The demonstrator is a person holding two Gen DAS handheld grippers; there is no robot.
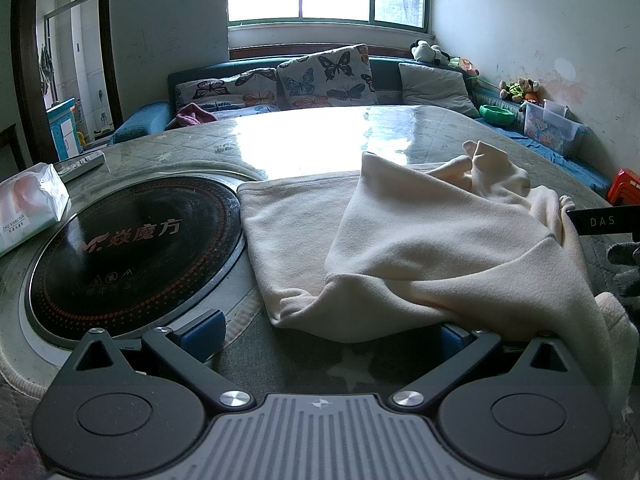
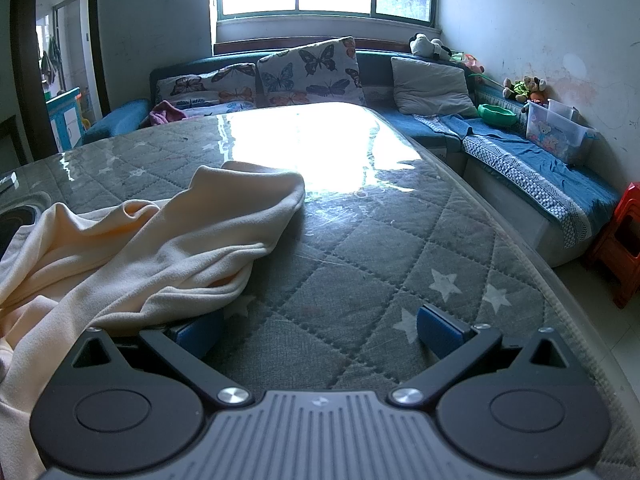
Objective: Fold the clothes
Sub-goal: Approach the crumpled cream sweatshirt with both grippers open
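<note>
Cream garment (image 1: 404, 248) crumpled on quilted surface (image 2: 360, 264), cooktop (image 1: 132, 248) printed "焱魔方", tissue pack (image 1: 30, 204) "ZHU XIANG YUN", left tool (image 1: 328, 330) and right tool (image 2: 320, 330) both spread wide, empty.

Your left gripper (image 1: 324, 330) sits low, jaws spread wide, pointing forward and roughly level. Its left blue pad (image 1: 202, 330) is fully in view; the right pad (image 1: 454, 334) is mostly hidden, only its near end showing. Your right gripper (image 2: 318, 330) is also low and level with jaws wide apart. Its right pad (image 2: 438, 330) is exposed, and the left pad (image 2: 198, 330) is half hidden. In the left view your gloved right hand (image 1: 624, 268) shows at the right edge.
</note>
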